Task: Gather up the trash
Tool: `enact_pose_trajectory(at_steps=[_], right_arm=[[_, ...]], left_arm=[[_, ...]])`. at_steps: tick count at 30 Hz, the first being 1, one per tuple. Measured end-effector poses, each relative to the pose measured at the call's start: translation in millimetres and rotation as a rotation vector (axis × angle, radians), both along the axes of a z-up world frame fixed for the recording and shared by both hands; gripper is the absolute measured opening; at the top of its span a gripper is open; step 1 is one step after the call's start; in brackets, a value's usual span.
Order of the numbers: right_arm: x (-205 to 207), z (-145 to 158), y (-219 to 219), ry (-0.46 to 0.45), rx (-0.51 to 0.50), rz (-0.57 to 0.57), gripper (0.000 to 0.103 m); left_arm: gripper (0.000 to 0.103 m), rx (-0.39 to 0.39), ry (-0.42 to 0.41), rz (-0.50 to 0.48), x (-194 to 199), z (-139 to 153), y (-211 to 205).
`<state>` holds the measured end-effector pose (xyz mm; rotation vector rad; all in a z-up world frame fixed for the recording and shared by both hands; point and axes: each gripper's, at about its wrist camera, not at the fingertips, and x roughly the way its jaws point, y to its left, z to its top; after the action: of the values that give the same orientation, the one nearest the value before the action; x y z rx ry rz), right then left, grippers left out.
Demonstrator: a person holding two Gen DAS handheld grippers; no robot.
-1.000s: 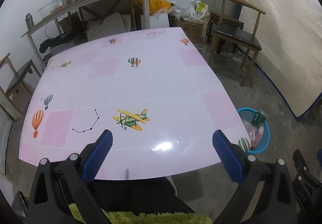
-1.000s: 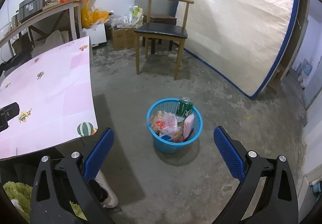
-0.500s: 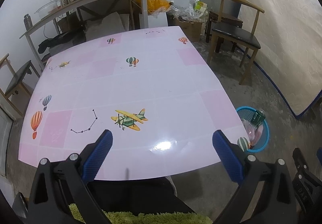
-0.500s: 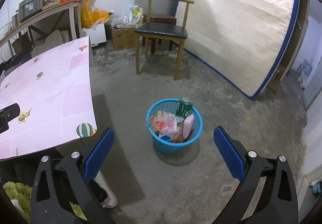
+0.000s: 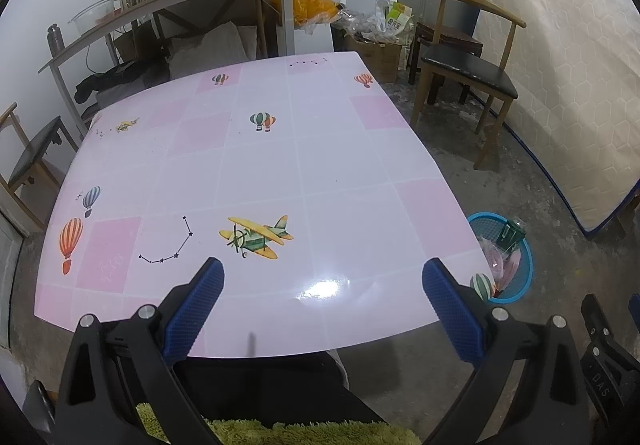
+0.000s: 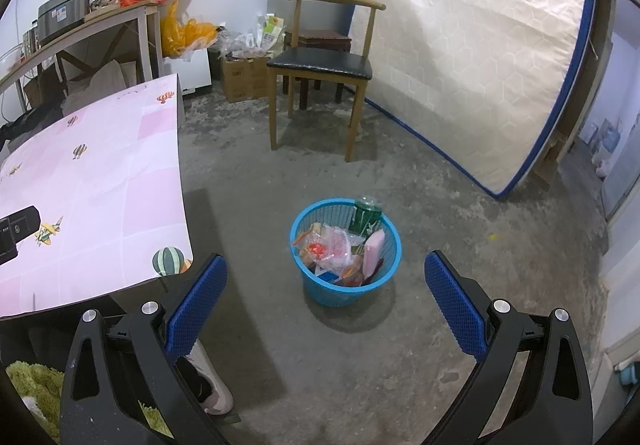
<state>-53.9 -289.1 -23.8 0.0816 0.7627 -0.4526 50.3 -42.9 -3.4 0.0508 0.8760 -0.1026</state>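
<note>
The left gripper [image 5: 322, 305] hangs over the near edge of the pink table [image 5: 280, 165]. Its two blue fingers [image 5: 194, 311] are spread wide with nothing between them. The right gripper [image 6: 326, 307] is off to the side of the table, over the grey floor [image 6: 460, 245]. It is wide open too and holds nothing. The blue basket [image 6: 346, 291] sits on the floor near the table's right corner. It is full of trash [image 6: 340, 249]: wrappers, a pink packet and a green can. There is bare floor all around the basket. A wooden chair [image 6: 320, 65] and a big mattress [image 6: 472, 57] stand farther back, well apart from it.
</note>
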Motion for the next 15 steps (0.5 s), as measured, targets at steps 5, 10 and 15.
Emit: enact_pose_trajectory(at_steps=[5,10,15], right_arm=[[0.2,0.6,-0.2,0.001,0.0,0.0,0.095],[0.3,0.5,0.0,0.0,-0.001,0.0,0.095],[0.3,0.5,0.1,0.0,0.0,0.0,0.095]], left_arm=[[0.097,-0.003,0.006,-0.002,-0.6,-0.6,-0.2],[0.097,-0.006,0.007,-0.003,-1.3,-1.0,0.5],[0.097,-0.007,0.008,-0.003,-1.4,-1.0,0.6]])
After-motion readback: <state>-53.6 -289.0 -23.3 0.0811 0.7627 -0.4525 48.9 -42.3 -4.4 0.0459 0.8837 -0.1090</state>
